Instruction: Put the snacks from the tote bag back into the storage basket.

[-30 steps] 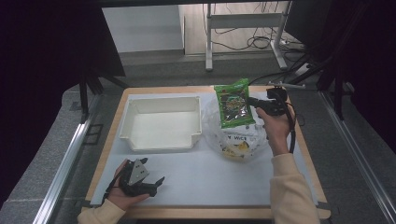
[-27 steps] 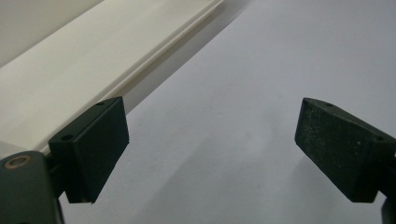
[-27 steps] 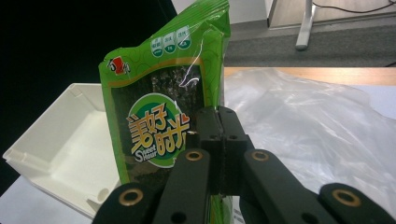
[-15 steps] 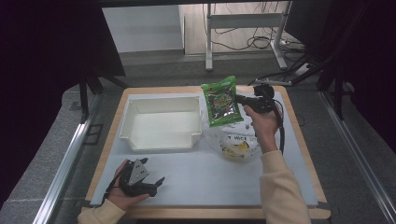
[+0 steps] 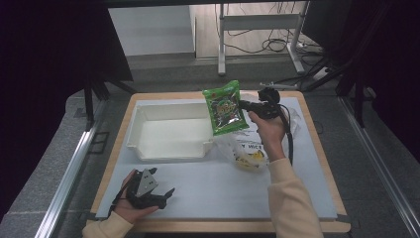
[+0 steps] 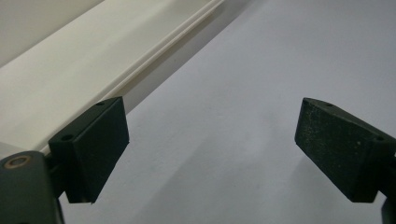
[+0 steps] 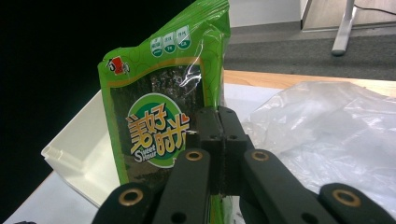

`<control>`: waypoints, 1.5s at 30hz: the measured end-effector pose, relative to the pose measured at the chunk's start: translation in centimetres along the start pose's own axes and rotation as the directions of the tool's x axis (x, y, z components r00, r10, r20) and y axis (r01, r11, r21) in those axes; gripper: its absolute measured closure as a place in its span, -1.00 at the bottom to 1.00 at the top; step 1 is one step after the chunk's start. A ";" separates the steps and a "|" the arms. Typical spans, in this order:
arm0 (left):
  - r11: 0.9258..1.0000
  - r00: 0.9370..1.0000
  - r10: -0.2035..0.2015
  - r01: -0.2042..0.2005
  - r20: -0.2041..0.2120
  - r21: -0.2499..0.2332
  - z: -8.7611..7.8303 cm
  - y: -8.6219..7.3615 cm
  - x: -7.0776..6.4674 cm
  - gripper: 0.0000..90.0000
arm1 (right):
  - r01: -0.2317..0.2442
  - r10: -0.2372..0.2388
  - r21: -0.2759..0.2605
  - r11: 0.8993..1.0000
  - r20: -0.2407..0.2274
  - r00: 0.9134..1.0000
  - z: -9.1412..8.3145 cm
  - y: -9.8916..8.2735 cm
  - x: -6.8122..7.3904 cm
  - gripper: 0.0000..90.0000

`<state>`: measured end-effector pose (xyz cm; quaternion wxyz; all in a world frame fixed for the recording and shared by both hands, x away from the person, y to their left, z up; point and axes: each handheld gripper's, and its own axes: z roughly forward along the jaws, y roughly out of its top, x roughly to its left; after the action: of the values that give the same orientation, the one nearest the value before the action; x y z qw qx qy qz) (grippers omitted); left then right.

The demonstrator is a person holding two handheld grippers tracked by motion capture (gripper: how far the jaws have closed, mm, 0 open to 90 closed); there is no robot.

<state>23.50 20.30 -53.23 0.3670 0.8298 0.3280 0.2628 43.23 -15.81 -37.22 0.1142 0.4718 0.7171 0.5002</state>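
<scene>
A green snack packet (image 5: 225, 107) hangs in the air over the right end of the white tray (image 5: 168, 148), held by its edge. My right gripper (image 5: 243, 105) is shut on it; in the right gripper view the jaws are pressed together on the green packet (image 7: 161, 126), near my right gripper (image 7: 220, 140) tips. A clear plastic bag (image 5: 247, 148) with a yellow item inside lies on the mat under the right hand. My left gripper (image 5: 166, 196) rests on the mat at the front left, jaws open; in the left gripper view the left gripper (image 6: 212, 154) has nothing between its pads.
The white tray wall (image 6: 70, 70) runs close past the left gripper. The grey mat (image 5: 223, 188) covers the wooden table (image 5: 317, 129). Crumpled clear plastic (image 7: 327, 126) lies right of the packet. Dark curtains and cables stand beyond the table.
The right hand has carried the green packet leftward, from above the plastic bag toward the right end of the white tray. The left hand has stayed in place.
</scene>
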 end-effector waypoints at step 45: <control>1.000 1.000 -0.005 0.005 -0.001 -0.009 -0.1 0.0 0.1 -0.78 | 0.021 -0.015 0.051 0.998 -0.119 0.993 7.2 -1.0 5.2 1.00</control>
<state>23.47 20.41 -53.17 0.3712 0.8271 0.3293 0.2639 44.48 -7.35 -39.81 0.0635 0.4376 0.7396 0.5074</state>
